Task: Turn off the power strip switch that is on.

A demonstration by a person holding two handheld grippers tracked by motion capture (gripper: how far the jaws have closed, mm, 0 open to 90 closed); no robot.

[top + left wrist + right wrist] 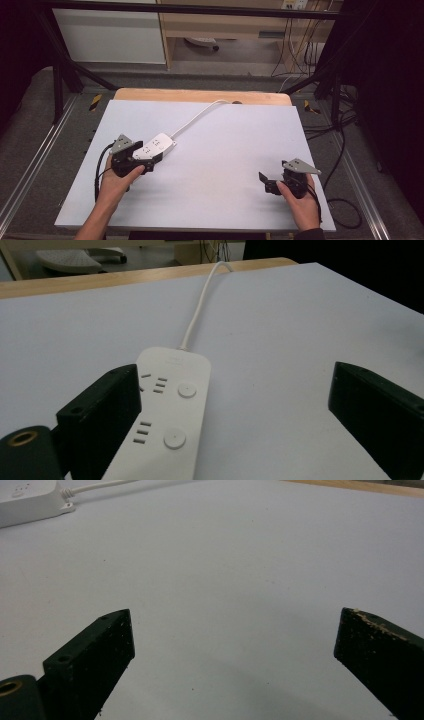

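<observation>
A white power strip (155, 146) lies on the left part of the white tabletop (225, 160), and its white cord (195, 117) runs back toward the far edge. My left gripper (146, 161) is at the strip's near end, jaws open. In the left gripper view the strip (167, 420) lies between the jaws of the left gripper (232, 377), close beside the left jaw and well apart from the right one. My right gripper (267, 182) rests at the front right, open with only bare tabletop between the jaws of the right gripper (235, 615). The strip's end (25, 502) sits far off there.
A wooden strip (200, 95) borders the tabletop's far edge. Black frame bars (75, 70) slant down behind the table on both sides. Dark cables (345, 200) lie on the floor to the right. A white cabinet (110, 35) stands at the back.
</observation>
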